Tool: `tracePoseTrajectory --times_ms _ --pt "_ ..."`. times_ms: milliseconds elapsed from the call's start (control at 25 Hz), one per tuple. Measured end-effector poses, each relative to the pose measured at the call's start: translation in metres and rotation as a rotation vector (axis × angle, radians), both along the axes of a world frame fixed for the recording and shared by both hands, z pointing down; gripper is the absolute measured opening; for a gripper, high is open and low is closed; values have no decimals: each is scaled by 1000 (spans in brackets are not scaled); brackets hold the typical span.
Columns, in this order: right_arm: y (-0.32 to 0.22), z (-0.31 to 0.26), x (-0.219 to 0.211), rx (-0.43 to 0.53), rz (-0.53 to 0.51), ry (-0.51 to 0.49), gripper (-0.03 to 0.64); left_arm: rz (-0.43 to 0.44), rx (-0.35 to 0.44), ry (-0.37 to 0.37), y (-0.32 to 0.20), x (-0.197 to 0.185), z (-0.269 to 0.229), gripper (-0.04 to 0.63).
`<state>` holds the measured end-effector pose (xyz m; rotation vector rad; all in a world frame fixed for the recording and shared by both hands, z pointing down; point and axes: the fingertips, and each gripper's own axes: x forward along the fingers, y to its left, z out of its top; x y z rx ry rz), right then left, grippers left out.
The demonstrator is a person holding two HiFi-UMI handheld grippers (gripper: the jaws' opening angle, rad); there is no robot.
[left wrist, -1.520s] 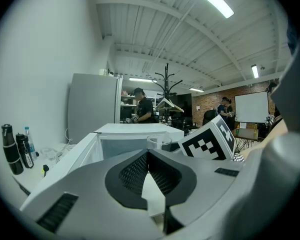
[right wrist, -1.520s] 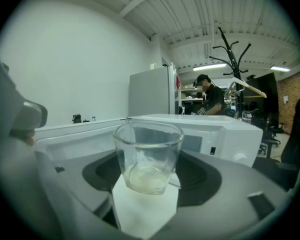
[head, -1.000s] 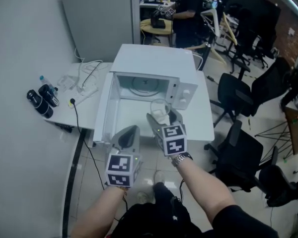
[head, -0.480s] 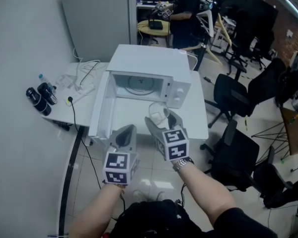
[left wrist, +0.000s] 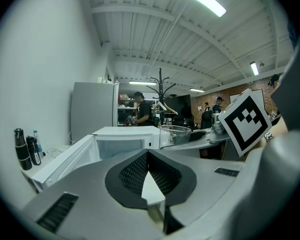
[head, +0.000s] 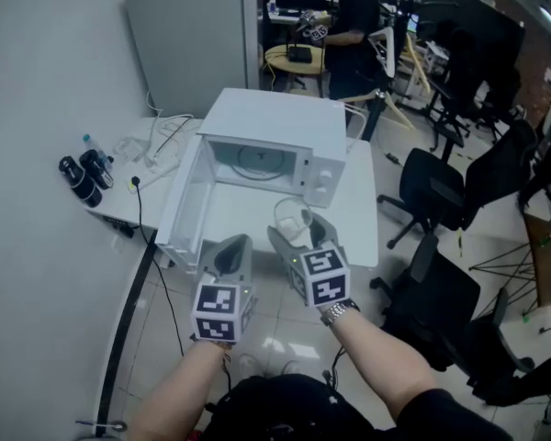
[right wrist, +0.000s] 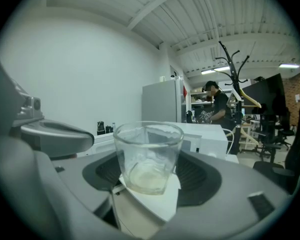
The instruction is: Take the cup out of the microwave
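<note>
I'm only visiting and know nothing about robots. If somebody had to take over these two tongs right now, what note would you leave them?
Right tongs: shut on the glass cup, which is upright and held in front of the microwave.
Left tongs: shut, empty, beside the right.
Microwave: door open, only the turntable visible inside.
Done: cup is out.
Left: probably set it on the white table, and perhaps close the door.
</note>
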<state>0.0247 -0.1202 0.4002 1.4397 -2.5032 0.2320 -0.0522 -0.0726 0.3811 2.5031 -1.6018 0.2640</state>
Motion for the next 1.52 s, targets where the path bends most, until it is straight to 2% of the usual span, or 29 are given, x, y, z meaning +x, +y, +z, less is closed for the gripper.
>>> tracePoseTrajectory --times_ms 240,440,880,1520 --pt "7 -11 11 6 -38 -20 347 -38 17 -5 9 14 -12 -2" --pt "8 -17 14 3 -44 -20 347 -36 29 -13 9 18 -17 -2" --pt "6 -21 -4 9 22 -48 347 31 37 -25 0 1 -22 -2" --pt "-1 -17 -13 14 41 -30 347 30 30 -13 -1 -15 -15 -2"
